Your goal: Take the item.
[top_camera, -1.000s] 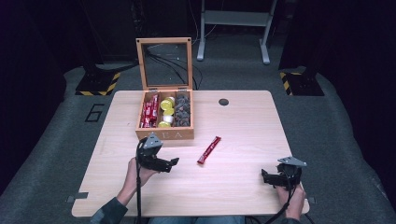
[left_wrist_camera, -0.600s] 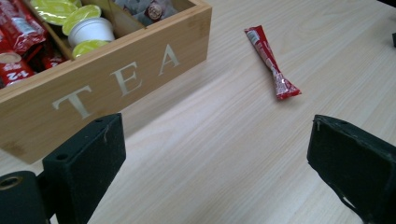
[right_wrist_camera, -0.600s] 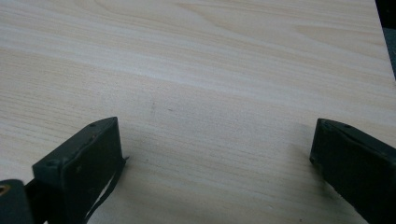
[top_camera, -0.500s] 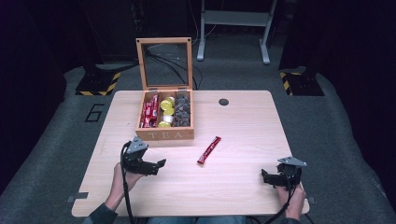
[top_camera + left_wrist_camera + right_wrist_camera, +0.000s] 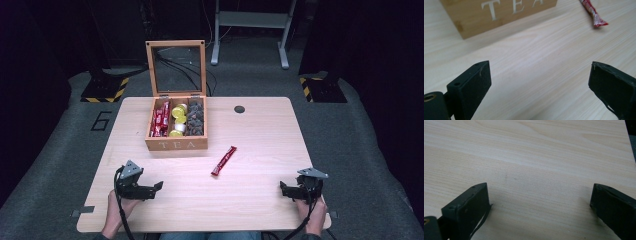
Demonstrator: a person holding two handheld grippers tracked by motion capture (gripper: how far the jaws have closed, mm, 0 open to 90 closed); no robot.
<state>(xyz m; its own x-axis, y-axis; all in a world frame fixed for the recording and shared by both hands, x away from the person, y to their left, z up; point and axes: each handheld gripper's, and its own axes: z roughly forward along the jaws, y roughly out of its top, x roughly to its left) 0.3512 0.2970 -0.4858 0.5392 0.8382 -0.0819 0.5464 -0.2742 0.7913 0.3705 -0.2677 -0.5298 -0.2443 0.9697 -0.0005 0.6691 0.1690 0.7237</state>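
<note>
A wooden box marked TEA (image 5: 176, 144) (image 5: 499, 12) stands open near the table's middle back, its glass lid upright. Inside lie red sachets (image 5: 160, 119), yellow and white capsules (image 5: 178, 120) and dark wrapped pieces (image 5: 195, 118). One red sachet (image 5: 223, 160) (image 5: 592, 11) lies loose on the table right of the box. My left gripper (image 5: 158, 186) (image 5: 539, 85) rests low at the front left, open, with bare table between its jaws. Near the front right corner my right gripper (image 5: 283, 189) (image 5: 539, 205) is open too, holding nothing.
The light wooden table (image 5: 260, 145) has a round cable hole (image 5: 239, 109) at the back right. Cables trail from both grippers toward the front edge. Beyond the table are dark floor, a grey stand's legs (image 5: 250, 30) and yellow-black striped bases (image 5: 106, 90).
My left gripper has drawn back from the box's front toward the front left corner. The right gripper has stayed put.
</note>
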